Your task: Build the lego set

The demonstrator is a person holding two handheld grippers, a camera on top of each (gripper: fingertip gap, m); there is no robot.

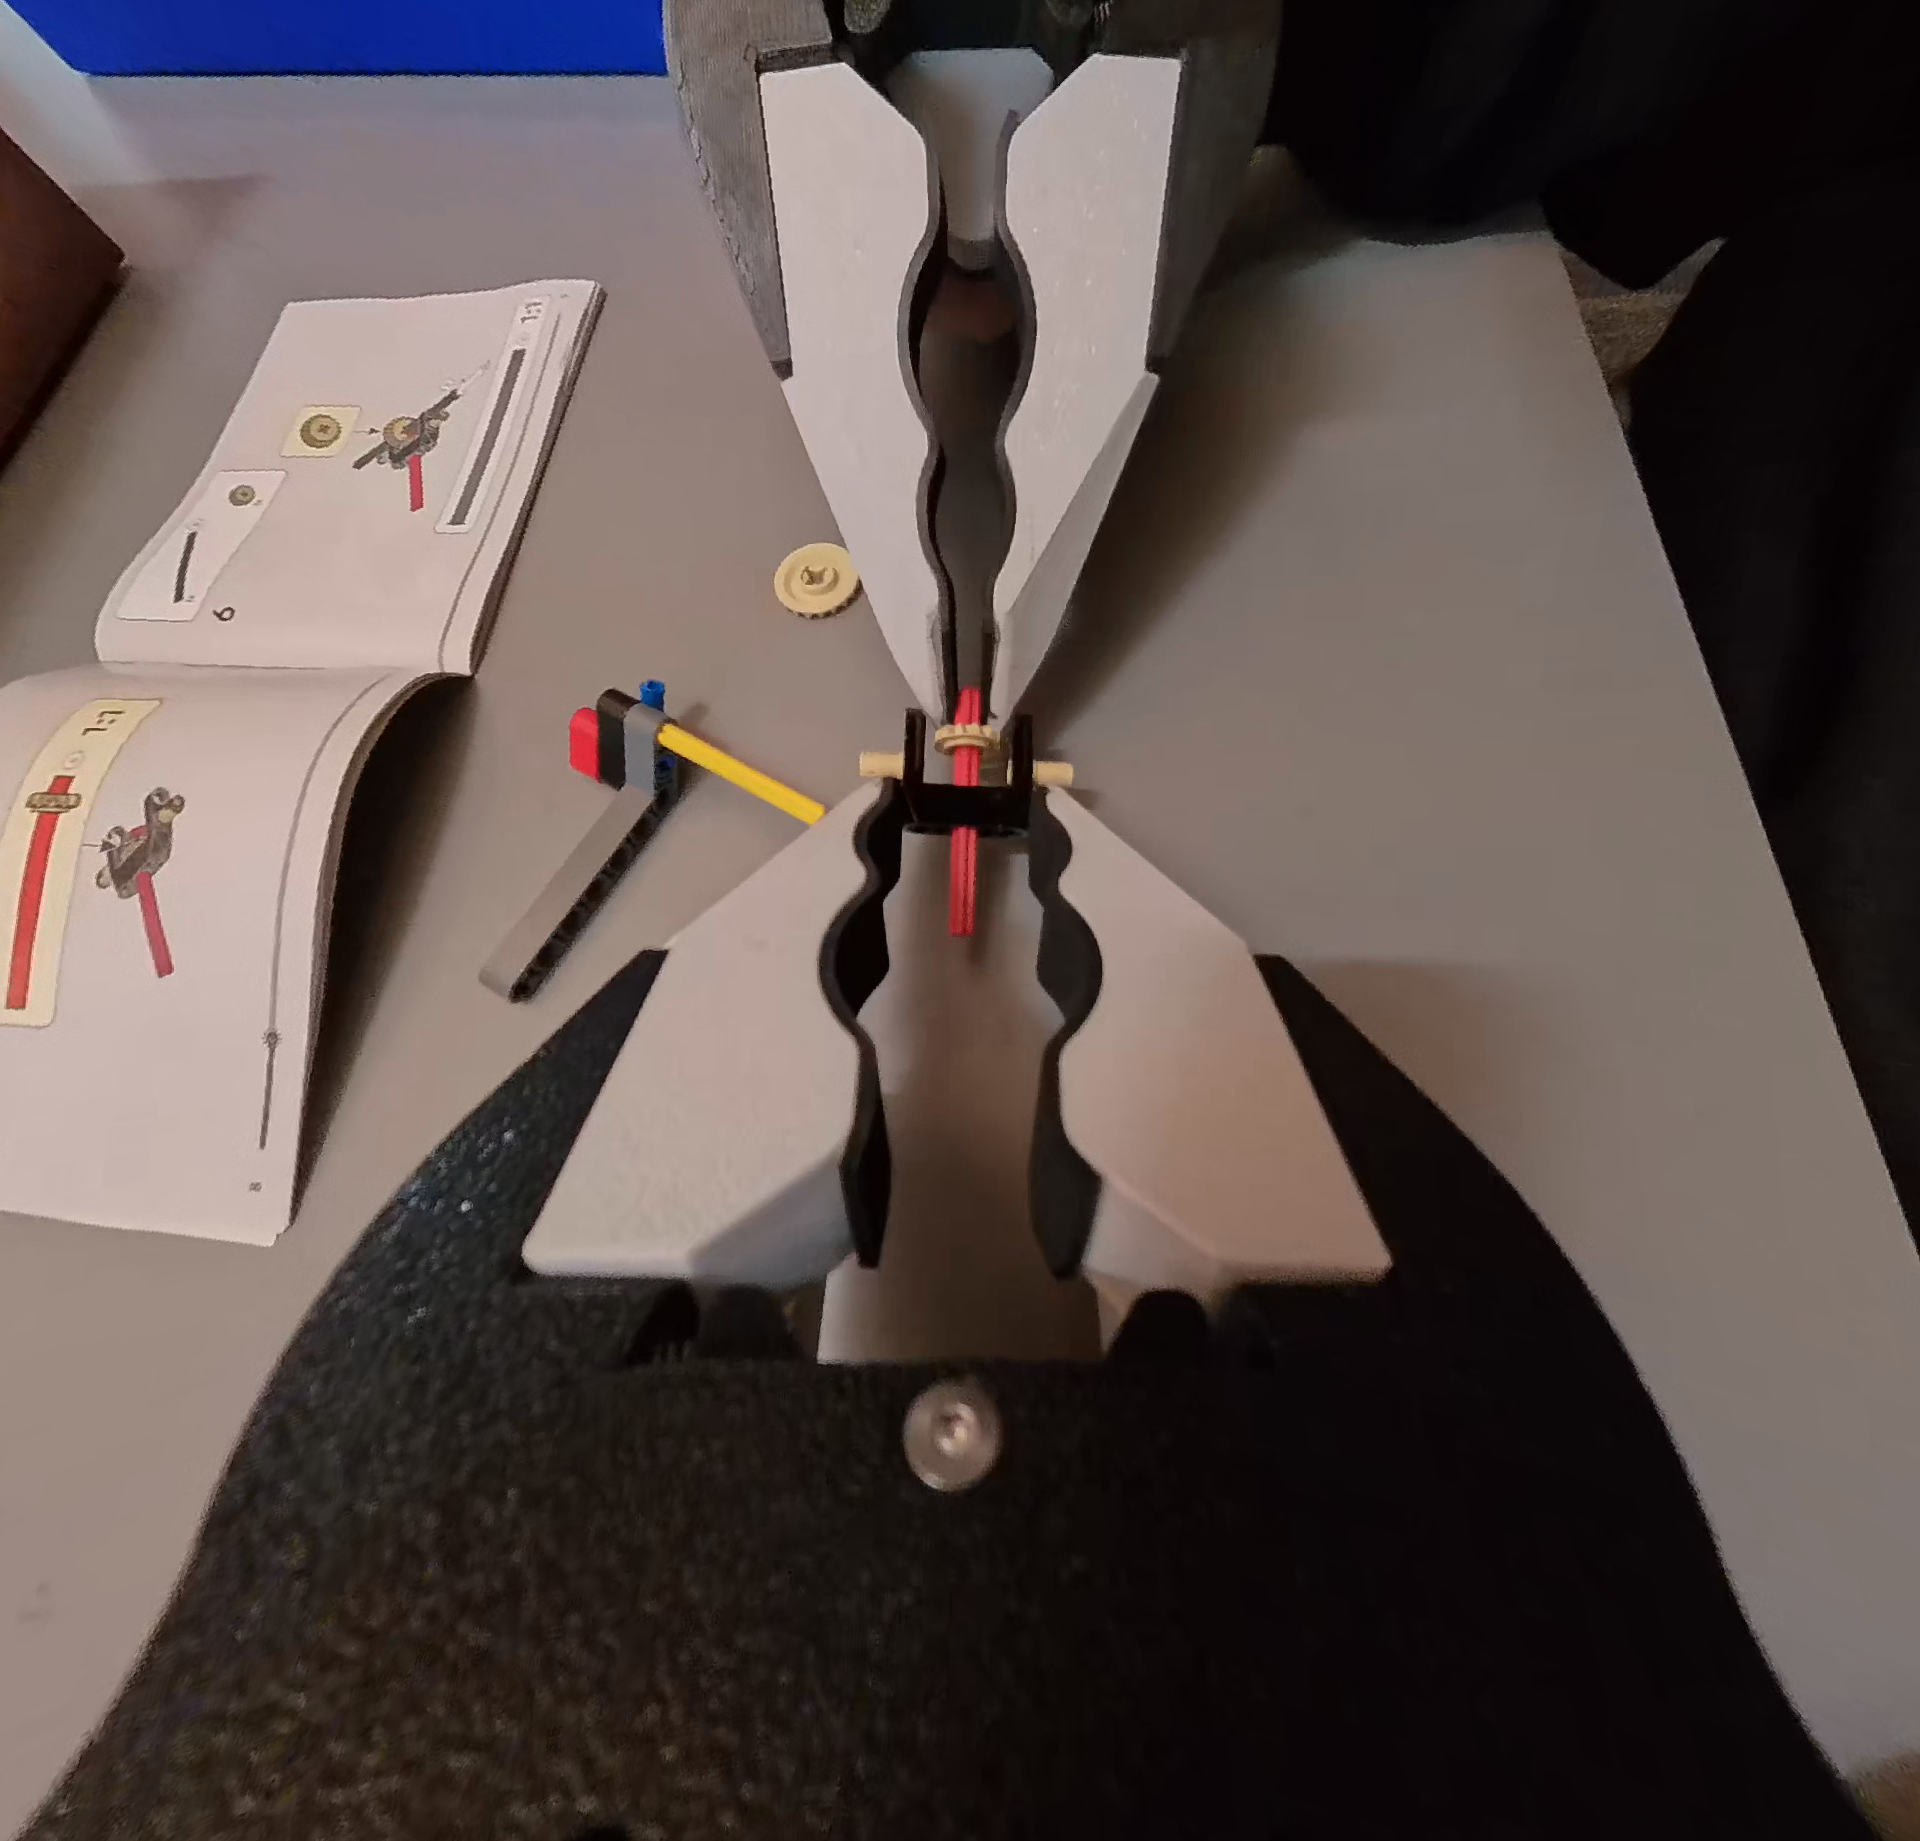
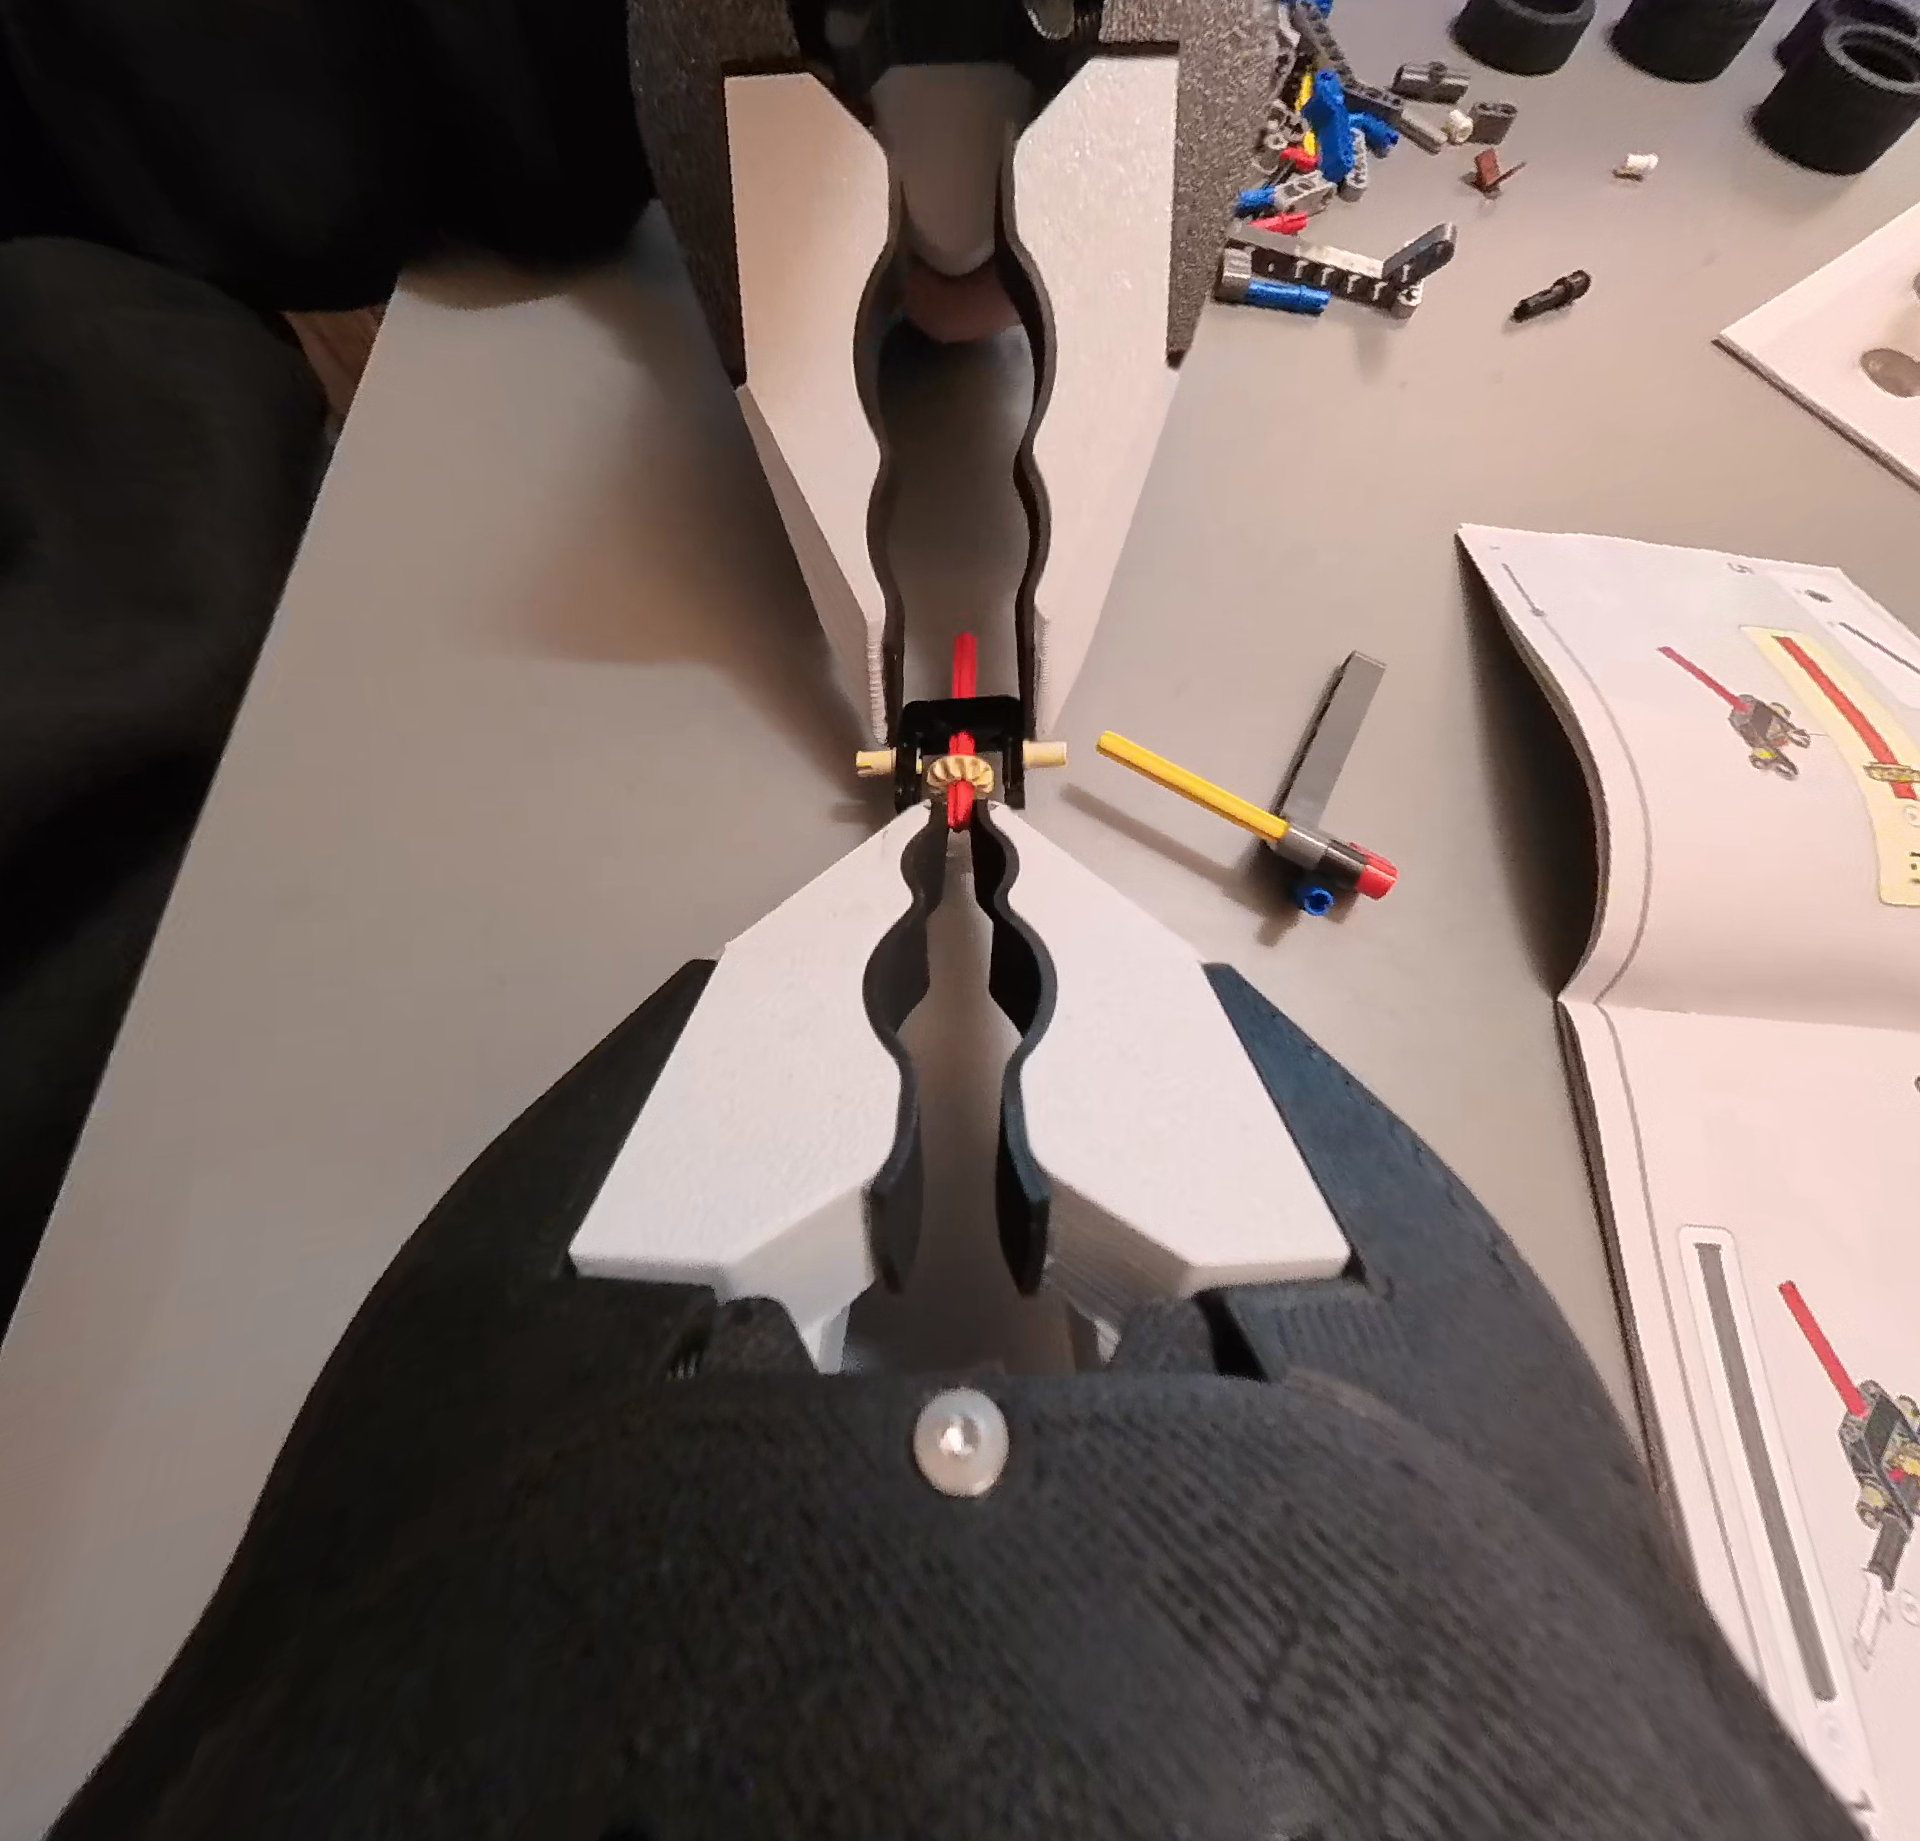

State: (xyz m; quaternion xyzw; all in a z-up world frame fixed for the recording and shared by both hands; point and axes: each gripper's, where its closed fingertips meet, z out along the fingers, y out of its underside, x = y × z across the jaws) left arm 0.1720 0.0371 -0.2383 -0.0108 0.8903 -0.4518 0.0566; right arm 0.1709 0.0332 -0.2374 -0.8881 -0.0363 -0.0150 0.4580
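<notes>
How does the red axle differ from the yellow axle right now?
The red axle is held between both grippers, threaded through a black frame and tan gear; the yellow axle lies on the table, one end plugged into a grey connector. Red looks thicker. Both are slim straight rods.

two close wrist views facing each other, sharing the black frame (image 1: 966, 804)

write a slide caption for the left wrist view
Left gripper holds the black frame while the right gripper grips its red axle.

Small black bracket assembly (image 1: 966, 789), red axle (image 1: 964, 856) through it, tan gear (image 2: 951, 776), apparently clamped between both hand-held grippers
</notes>
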